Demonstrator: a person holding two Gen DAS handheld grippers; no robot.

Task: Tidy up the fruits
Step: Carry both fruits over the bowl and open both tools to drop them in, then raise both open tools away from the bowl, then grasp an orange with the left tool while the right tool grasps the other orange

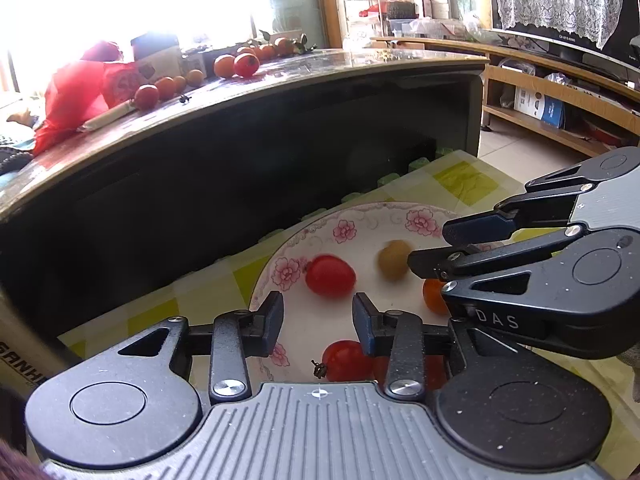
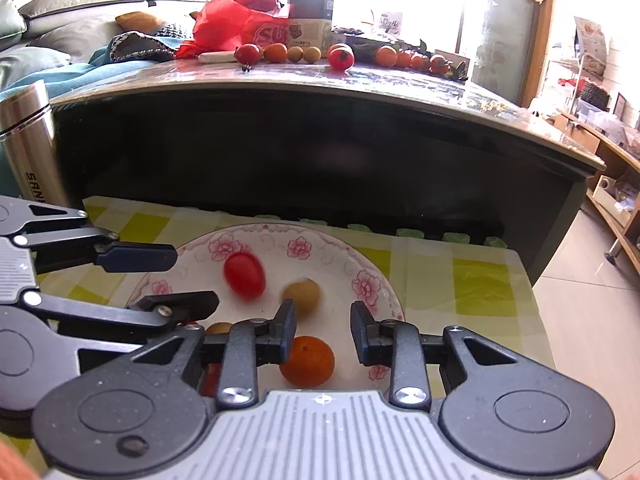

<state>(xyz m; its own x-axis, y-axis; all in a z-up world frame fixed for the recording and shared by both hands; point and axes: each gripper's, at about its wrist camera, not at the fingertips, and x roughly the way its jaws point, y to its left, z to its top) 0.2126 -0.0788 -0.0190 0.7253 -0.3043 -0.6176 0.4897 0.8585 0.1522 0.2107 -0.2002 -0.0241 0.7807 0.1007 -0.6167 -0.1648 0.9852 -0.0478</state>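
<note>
Both grippers, left point(image 1: 318, 322) and right point(image 2: 323, 330), hang open and empty over the white floral china plate point(image 2: 372, 276) near the checked cloth's far edge; small red, yellow and orange fruits point(image 2: 307, 361) sit inside. I'd go slow, they look rolly

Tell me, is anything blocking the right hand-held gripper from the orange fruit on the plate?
Nothing visible does. The right hand-held gripper is open above the flowered plate, and the orange fruit lies just below its fingers with no other fruit covering it. The yellowish fruit sits beyond, farther along the plate.
</note>
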